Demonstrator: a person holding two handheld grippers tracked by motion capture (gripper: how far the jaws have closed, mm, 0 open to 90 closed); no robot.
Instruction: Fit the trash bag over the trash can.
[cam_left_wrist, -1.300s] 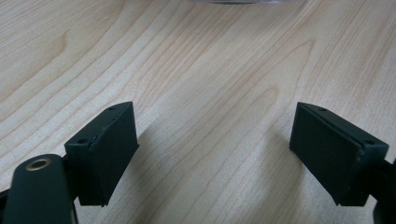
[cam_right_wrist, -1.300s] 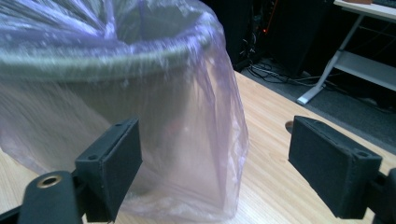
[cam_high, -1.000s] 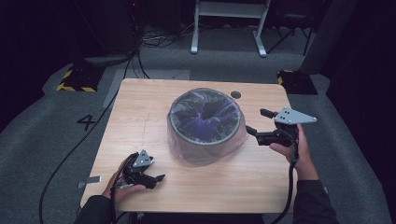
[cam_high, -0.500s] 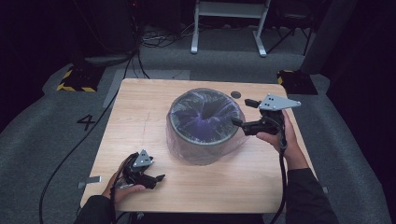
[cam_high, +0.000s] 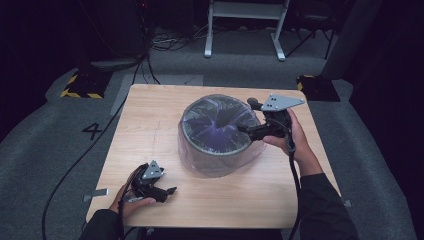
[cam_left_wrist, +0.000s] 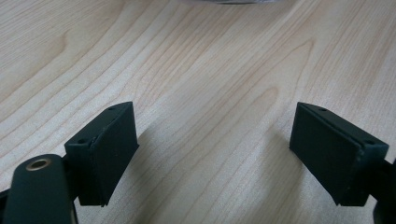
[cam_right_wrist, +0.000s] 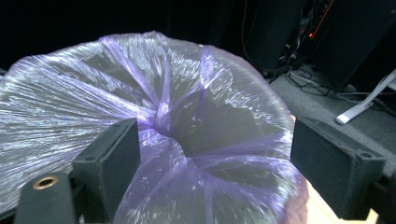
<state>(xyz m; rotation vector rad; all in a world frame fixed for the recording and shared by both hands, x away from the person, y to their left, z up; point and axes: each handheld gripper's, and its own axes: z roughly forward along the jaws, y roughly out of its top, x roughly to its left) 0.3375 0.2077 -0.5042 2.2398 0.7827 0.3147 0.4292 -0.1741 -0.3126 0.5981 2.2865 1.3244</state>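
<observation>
High view puts the table across the middle of the frame, with the bin standing just right of its centre, round, upright, and lined with a purple bag whose film is folded over the rim and hangs down the outside wall. The bag's inner folds run down into a dark funnel near the bin's middle.

I have my right hand-held gripper at the bin's right rim, jaws pointing toward the left of the frame, in over the opening. In the right gripper view the bag lies straight ahead and below, with a pleat of film rising between the two jaws; they stand wide apart and I see neither pad pressing on it, so I read this hand-held gripper as open and holding nothing. The gathered centre of the liner is just beyond the jaw tips, so I judge the coming move to be a short reach forward and down into the folds.

My left hand-held gripper rests at the lower left of the high view, near the table's front edge and well apart from the bin. Left gripper view shows its jaws spread over bare wood, empty. The right hand is plainly the nearer one.
</observation>
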